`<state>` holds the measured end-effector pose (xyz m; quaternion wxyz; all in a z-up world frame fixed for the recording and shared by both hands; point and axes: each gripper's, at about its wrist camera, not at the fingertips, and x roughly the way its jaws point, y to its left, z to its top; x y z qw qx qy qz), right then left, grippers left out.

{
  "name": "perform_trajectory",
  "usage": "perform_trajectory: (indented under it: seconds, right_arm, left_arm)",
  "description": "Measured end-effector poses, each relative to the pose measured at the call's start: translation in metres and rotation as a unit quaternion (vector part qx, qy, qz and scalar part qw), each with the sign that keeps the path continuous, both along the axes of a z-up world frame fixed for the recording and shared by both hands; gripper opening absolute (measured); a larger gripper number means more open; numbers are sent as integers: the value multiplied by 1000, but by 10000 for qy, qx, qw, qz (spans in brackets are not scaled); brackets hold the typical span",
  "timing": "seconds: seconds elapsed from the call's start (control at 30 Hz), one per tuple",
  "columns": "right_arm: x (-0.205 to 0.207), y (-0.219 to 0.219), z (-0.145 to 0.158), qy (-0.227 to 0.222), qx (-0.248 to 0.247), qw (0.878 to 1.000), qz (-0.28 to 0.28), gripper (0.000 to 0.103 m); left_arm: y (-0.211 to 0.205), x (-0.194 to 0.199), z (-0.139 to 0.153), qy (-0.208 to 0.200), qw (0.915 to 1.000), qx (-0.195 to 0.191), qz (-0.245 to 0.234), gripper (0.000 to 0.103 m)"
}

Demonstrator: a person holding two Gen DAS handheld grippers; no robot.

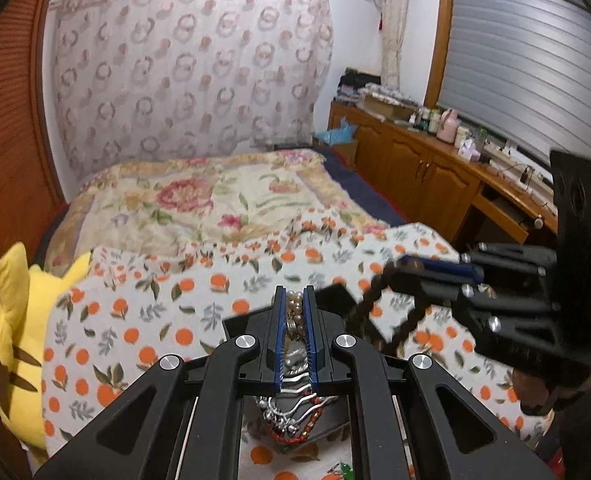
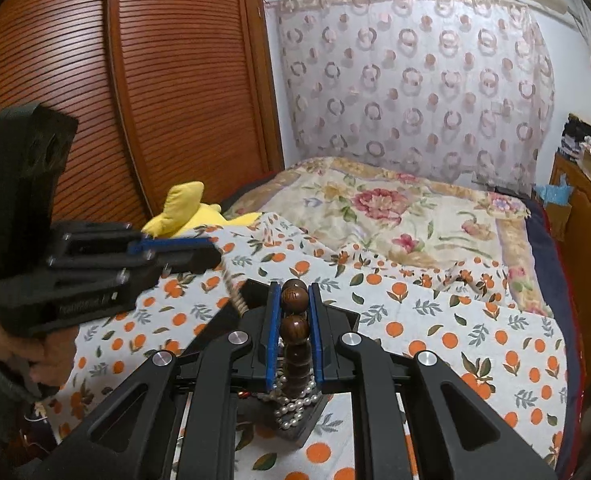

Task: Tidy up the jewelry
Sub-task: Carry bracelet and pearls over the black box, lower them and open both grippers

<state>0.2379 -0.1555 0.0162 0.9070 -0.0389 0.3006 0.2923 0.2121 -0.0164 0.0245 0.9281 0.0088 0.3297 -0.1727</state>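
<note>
Left gripper [image 1: 294,300] clamps the pearl strand [image 1: 294,308], lying lengthwise between its fingers above the black tray [image 1: 335,426]. Right gripper [image 2: 294,300] pinches the wooden bead bracelet [image 2: 294,322], beads running near-to-far over the orange-print sheet [image 2: 435,320].

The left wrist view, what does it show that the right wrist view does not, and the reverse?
Only the left view: the left tongs shut on a pearl string, red beads below, and a window blind.

Only the right view: the right tongs shut on brown beads, and a wardrobe door.

Both: the orange-print sheet, yellow plush, curtain.
</note>
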Motion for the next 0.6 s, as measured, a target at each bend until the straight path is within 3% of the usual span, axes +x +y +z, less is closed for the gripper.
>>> perform_trajectory:
  seconds: [0.3,0.6]
  right_arm:
    - [33,9,-26,284,-137,9995,-79,15]
    - [37,11,-33,408,-136,9990,-141,16]
  left_arm:
    - [2,2,-32,248,9996,122,34,8]
    - [2,-4,-40,281,9995,141,33,8]
